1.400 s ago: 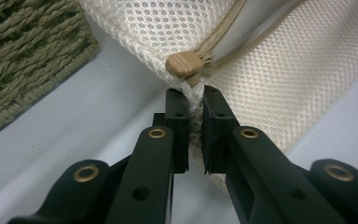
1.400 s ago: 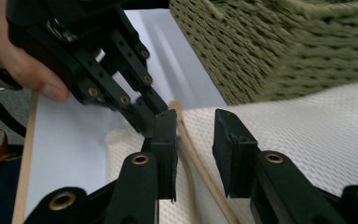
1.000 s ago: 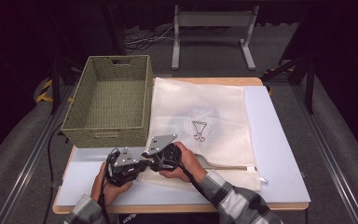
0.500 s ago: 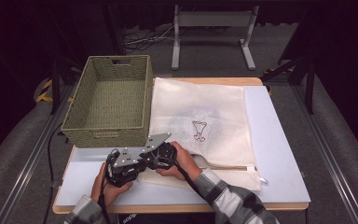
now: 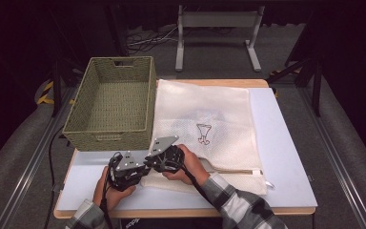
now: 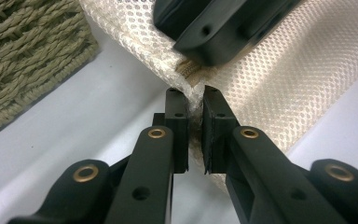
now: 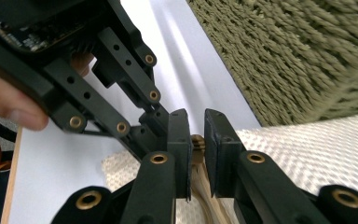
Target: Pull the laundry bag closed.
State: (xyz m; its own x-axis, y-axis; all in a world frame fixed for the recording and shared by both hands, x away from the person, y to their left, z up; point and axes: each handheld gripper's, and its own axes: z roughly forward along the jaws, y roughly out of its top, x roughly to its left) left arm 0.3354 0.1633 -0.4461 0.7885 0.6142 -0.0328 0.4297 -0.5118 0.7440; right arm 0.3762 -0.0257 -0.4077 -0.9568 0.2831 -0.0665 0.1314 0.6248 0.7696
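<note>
While the left hand-held gripper (image 6: 195, 135) pinches the mesh bag's (image 5: 205, 114) corner nearest the basket (image 5: 109, 102), the right hand-held gripper (image 7: 196, 154) has just closed on its zipper pull (image 7: 196, 140); unzipping remains

At the bottom of the high view, the left gripper (image 5: 145, 164) and right gripper (image 5: 148, 163) are black with grey three-cornered plates on top. Their jaws have gold rivets. The sleeve (image 5: 238, 205) is checked black, white and grey.
</note>
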